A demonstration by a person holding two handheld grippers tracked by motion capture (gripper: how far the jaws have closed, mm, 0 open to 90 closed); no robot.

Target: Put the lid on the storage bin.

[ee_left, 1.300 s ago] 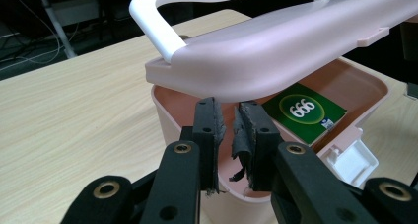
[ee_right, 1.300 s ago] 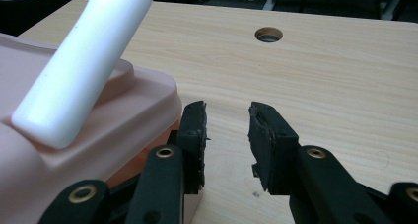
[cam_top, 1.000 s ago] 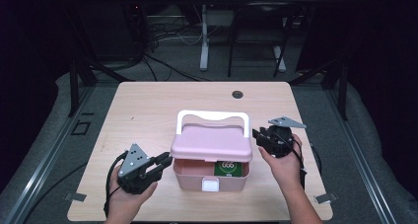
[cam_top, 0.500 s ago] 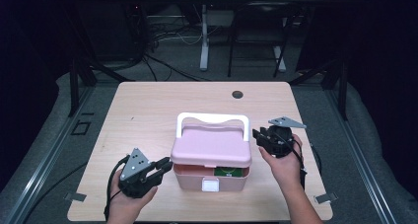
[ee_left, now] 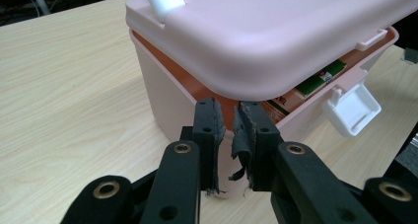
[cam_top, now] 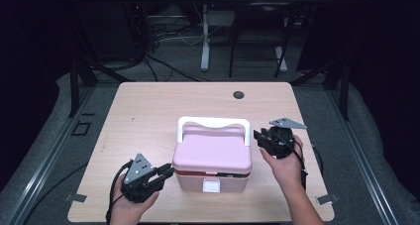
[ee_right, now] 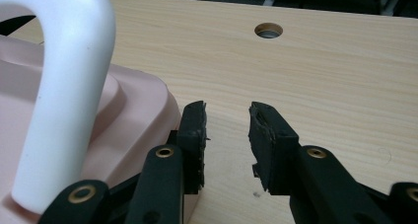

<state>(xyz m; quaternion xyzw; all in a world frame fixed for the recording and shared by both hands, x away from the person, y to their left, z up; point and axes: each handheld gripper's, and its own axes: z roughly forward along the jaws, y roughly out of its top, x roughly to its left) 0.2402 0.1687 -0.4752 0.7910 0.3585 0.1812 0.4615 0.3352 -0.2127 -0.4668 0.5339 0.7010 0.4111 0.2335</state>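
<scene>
The pink box (cam_top: 212, 160) sits near the worktop's front edge; its lid (ee_left: 276, 31) has dropped almost shut, box nearly closed. My left gripper (ee_left: 229, 130), nearly closed and empty, sits under the lid's rim; my right gripper (ee_right: 226, 130) is half-open, empty.

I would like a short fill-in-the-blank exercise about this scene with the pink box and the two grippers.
1. The pink box has a handle of ____ colour.
2. The lid of the box is not fully ____; a gap shows packets inside.
3. The left gripper has its jaws almost together, under the edge of the ____.
4. The round hole lies at the ____ edge of the table.

Missing words: white; closed; lid; far
</scene>
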